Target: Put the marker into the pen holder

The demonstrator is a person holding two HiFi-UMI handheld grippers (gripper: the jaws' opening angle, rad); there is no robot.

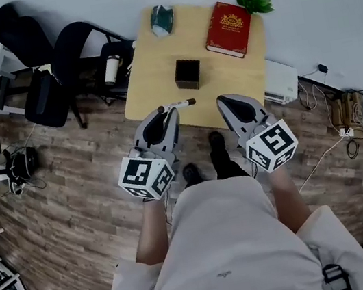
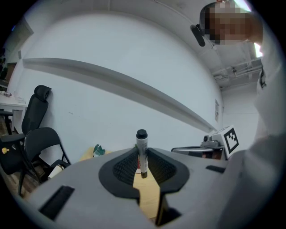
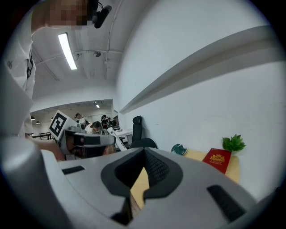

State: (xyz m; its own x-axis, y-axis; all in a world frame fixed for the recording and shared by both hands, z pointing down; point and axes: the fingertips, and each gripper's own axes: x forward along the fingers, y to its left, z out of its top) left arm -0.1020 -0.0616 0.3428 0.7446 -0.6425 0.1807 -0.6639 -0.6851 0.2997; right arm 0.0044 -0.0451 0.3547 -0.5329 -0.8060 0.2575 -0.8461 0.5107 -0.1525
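Note:
A white marker with dark ends [image 1: 176,105] lies crosswise in the tips of my left gripper [image 1: 168,111], which is shut on it over the near edge of the wooden table [image 1: 147,70]. In the left gripper view the marker [image 2: 141,152] stands upright between the pads, its black cap on top, with the left gripper [image 2: 142,156] shut round it. The black square pen holder [image 1: 187,73] stands mid-table, just beyond the marker. My right gripper [image 1: 225,101] hovers beside the left one, shut and holding nothing; the right gripper view shows the right gripper [image 3: 144,156] with its pads together.
A red book [image 1: 229,28], a green plant [image 1: 255,1] and a teal crumpled thing [image 1: 161,19] sit at the table's far side. Black office chairs [image 1: 49,67] stand left of the table. A white unit [image 1: 281,80] and cables [image 1: 345,126] lie to the right.

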